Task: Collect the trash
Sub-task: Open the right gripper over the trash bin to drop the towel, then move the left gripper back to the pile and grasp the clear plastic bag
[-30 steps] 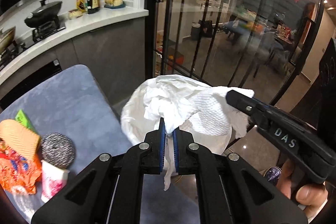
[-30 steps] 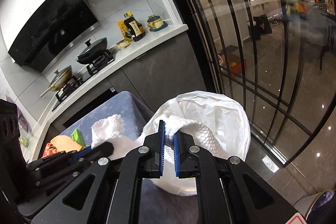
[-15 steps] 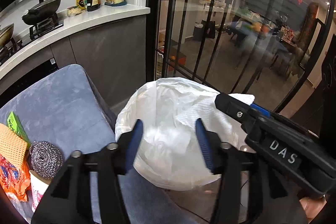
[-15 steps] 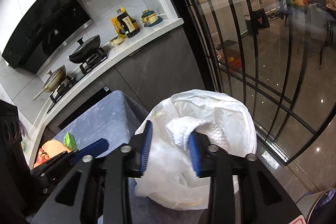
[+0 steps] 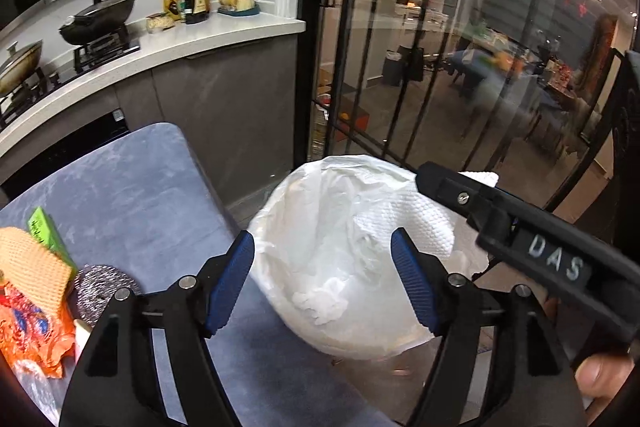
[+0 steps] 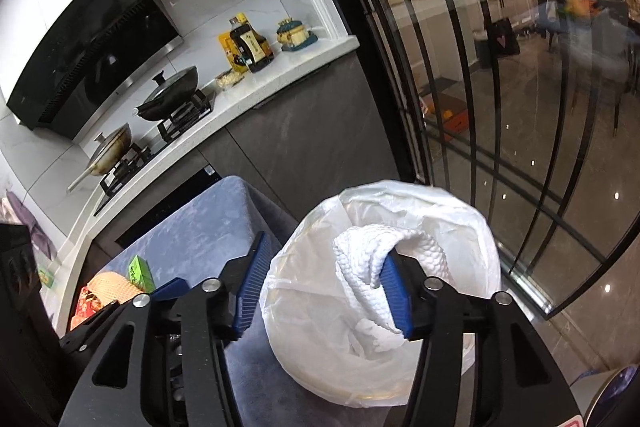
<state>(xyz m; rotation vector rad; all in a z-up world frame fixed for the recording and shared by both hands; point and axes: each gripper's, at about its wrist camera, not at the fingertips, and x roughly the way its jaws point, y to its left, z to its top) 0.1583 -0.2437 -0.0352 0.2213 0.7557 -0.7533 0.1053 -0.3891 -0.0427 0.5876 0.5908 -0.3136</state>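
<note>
One paper towel point(image 6: 384, 259) noted, draped over right-hand pad of right gripper point(image 6: 326, 287), above lined bin point(image 6: 472, 227); partly inside. Right jaws just opened, half spread, gripping nothing; towel merely hung. Left gripper point(image 5: 324, 285) also just opened, wide, empty, bin ahead. Remaining trash point(image 5: 28, 307) left of left tongs on blue table point(image 5: 132, 187). Risk: towel snagging on pad, dragged out on withdrawal.

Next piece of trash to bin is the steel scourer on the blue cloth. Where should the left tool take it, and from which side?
Grip the scourer across its round, springy body, coming from above on its right, open side. The orange sponge and wrappers crowd its left edge.
</note>
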